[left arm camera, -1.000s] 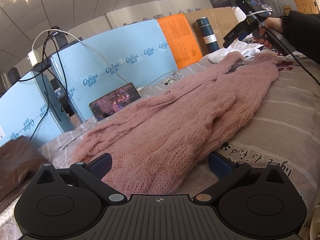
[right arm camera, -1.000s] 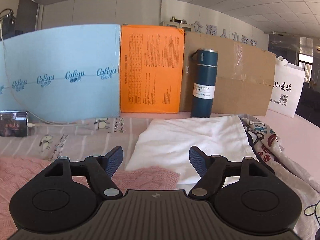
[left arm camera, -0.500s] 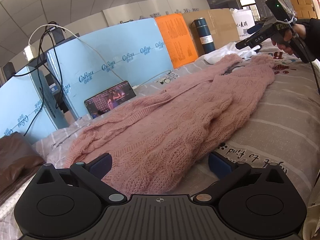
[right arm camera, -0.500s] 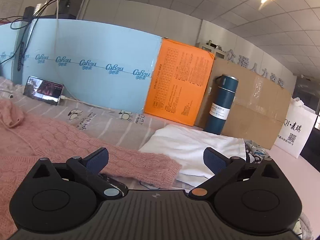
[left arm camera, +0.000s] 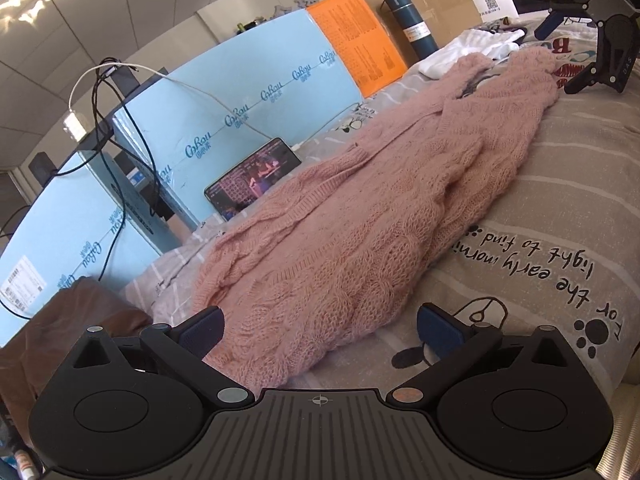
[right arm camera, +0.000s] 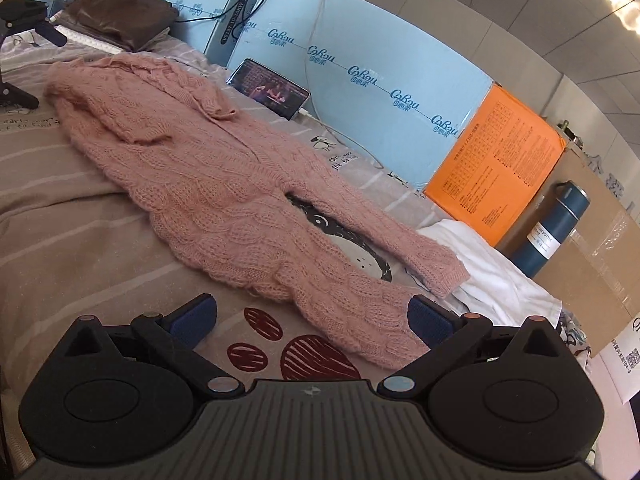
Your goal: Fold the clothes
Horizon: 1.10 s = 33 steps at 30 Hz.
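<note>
Striped bedsheet [left arm camera: 560,184] carries the pink sweater [right arm camera: 224,176], stretched lengthwise between my two claws with one sleeve trailing onto a white cloth [right arm camera: 492,272]. Left claw [left arm camera: 320,332] is wide open over the hem, gripping nothing; right claw [right arm camera: 310,320] has just been opening, now spread wide over the near sleeve end, pads not pressing. Risk, my guess: loose knit snags or stretches if I pinch a single layer, and the trailing sleeve drags the white cloth along. Right view shows that sleeve overlap and the brown pile [right arm camera: 120,12]; left view hides both but shows the hem edge.
</note>
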Motion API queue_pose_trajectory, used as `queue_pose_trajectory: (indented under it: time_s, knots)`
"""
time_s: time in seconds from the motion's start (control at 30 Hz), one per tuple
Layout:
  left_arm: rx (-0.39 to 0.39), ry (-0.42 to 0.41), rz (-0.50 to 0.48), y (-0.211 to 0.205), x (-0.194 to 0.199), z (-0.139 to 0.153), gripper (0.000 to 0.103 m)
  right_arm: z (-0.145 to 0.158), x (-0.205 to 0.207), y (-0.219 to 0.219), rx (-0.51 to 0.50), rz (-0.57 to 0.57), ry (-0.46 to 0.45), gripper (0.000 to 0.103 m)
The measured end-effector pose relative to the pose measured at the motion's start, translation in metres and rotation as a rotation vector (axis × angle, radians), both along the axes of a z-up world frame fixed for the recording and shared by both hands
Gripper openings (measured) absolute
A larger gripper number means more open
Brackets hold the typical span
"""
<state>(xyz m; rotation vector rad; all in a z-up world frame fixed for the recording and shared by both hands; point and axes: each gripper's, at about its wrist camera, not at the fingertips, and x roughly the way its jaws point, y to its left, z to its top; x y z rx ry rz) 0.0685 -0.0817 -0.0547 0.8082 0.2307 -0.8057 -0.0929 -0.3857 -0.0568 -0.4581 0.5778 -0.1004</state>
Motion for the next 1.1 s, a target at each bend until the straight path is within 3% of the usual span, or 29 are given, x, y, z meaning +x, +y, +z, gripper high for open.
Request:
queue_pose_trajectory:
  time_s: [0.3, 0.53, 0.57, 0.6, 0.63, 0.67, 0.7, 0.77, 0.87, 1.0, 1.1]
  knots:
    - [0.004, -0.029, -0.033, -0.011, 0.008, -0.002, 0.103, 0.000, 0.044, 0.032, -0.032, 0.202, -0.001, 0.103]
    - [-0.026, -0.036, 0.075, 0.016, 0.035, -0.001, 0.100, 0.000, 0.042, -0.011, 0.090, 0.020, -0.028, 0.100]
    - [-0.021, -0.043, 0.049, 0.013, 0.035, -0.002, 0.089, 0.001, 0.039, -0.013, 0.106, 0.011, -0.039, 0.097]
    - [-0.013, -0.040, 0.015, 0.009, 0.035, -0.002, 0.066, 0.001, 0.037, -0.015, 0.123, 0.003, -0.051, 0.094]
    - [-0.004, -0.032, -0.022, 0.005, 0.035, -0.003, 0.051, 0.001, 0.034, -0.016, 0.135, 0.001, -0.063, 0.086]
    - [0.000, -0.028, -0.052, 0.001, 0.034, -0.003, 0.025, 0.002, 0.032, -0.011, 0.131, 0.025, -0.075, 0.077]
    - [-0.006, -0.030, -0.070, -0.001, 0.033, -0.004, 0.014, 0.002, 0.030, -0.007, 0.127, 0.047, -0.085, 0.073]
    - [-0.035, -0.038, -0.090, 0.000, 0.028, -0.003, 0.012, 0.002, 0.028, -0.001, 0.130, 0.077, -0.091, 0.045]
    - [-0.106, -0.033, -0.082, 0.011, 0.018, 0.005, 0.010, 0.002, 0.026, -0.001, 0.182, 0.102, -0.070, 0.014]
    - [-0.158, -0.027, -0.066, 0.021, 0.005, 0.012, 0.010, 0.011, 0.009, -0.012, 0.269, 0.086, -0.154, 0.011]
    - [-0.181, -0.025, -0.050, 0.019, 0.011, 0.012, 0.010, 0.016, 0.006, -0.015, 0.272, 0.085, -0.190, 0.011]
